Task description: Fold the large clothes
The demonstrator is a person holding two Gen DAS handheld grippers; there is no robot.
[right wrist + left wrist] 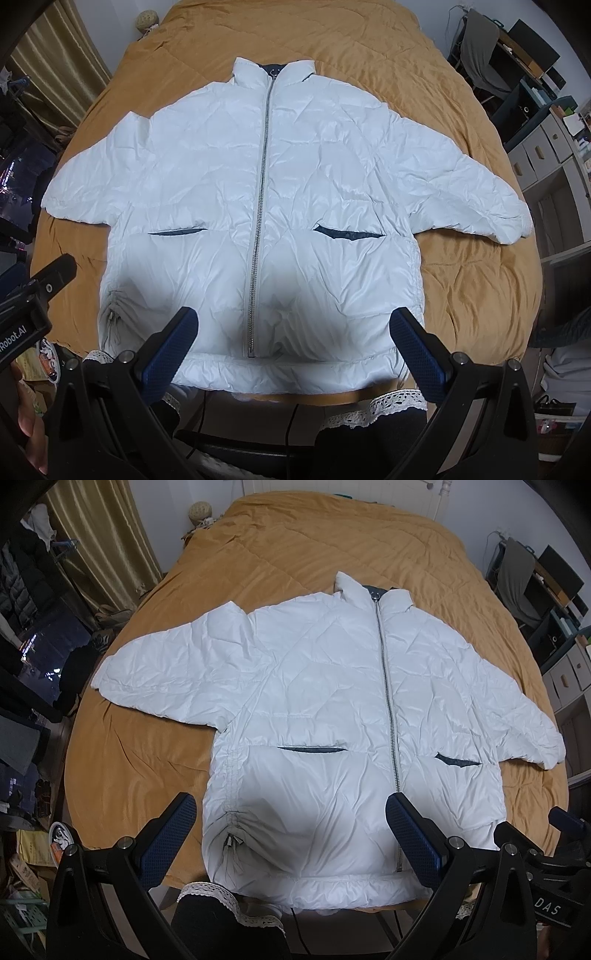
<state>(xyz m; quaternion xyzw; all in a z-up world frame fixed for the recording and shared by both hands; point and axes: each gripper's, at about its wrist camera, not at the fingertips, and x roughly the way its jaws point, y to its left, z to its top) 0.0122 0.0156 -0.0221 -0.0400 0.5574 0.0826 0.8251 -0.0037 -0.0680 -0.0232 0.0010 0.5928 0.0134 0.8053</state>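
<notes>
A white puffer jacket [325, 701] lies flat, front up, zipped, on an orange-brown bedspread [295, 546], sleeves spread to both sides and collar at the far end. It also shows in the right wrist view [266, 192]. My left gripper [291, 812] is open and empty, held above the jacket's left hem. My right gripper [293, 326] is open and empty, held above the hem at the zipper's lower end. The right gripper's body shows at the right edge of the left wrist view [554, 867], and the left gripper's body at the left edge of the right wrist view [29, 310].
The bed's near edge has a lace trim [388, 400]. Gold curtains [99, 535] and dark hanging clothes [22, 590] stand at the left. Shelves and storage boxes [546, 147] stand at the right. Clutter lies on the floor [29, 856] at the lower left.
</notes>
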